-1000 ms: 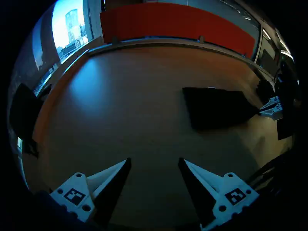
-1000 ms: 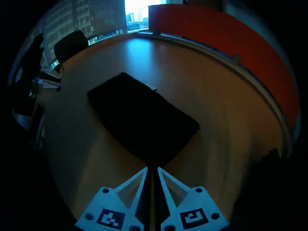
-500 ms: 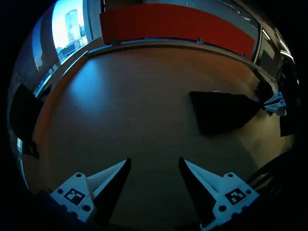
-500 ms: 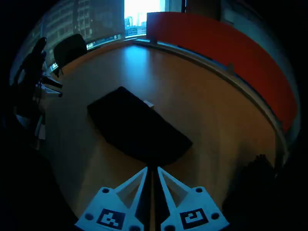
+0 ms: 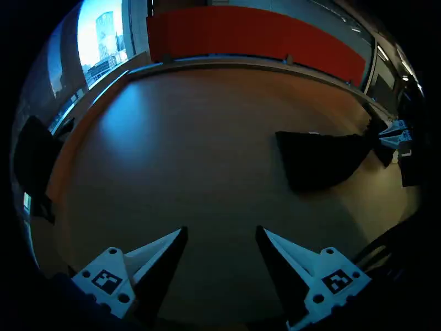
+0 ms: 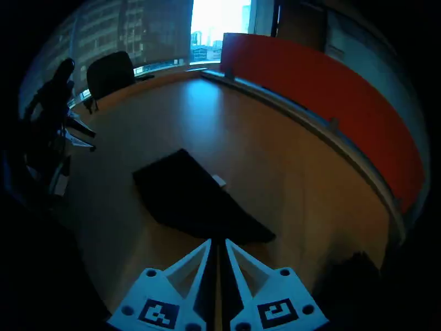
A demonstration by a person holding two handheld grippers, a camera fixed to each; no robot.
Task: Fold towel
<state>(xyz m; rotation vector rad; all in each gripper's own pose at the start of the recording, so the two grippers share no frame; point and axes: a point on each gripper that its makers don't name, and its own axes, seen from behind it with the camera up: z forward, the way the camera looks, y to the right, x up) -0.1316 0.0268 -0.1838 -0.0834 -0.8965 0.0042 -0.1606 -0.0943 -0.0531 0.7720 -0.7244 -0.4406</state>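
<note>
Right hand-held gripper (image 6: 219, 248) is clamped on the dark towel (image 6: 187, 201), one corner lifted. Left hand-held gripper (image 5: 220, 243) sits wide open, empty. Fold's barely started, I'd say.

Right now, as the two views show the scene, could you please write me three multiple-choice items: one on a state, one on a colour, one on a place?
1. The right claw is:
A. wide open
B. shut on a corner of the towel
C. shut on a cup

2. The partition along the far edge of the table is:
A. green
B. white
C. red

3. The left claw is:
A. over bare table
B. on the towel
C. touching the partition

Answers:
1 B: its fingers are closed where the dark cloth's corner ends.
2 C: it looks red in both views.
3 A: only wood shows between its open fingers, and the towel lies well apart from it.
</note>
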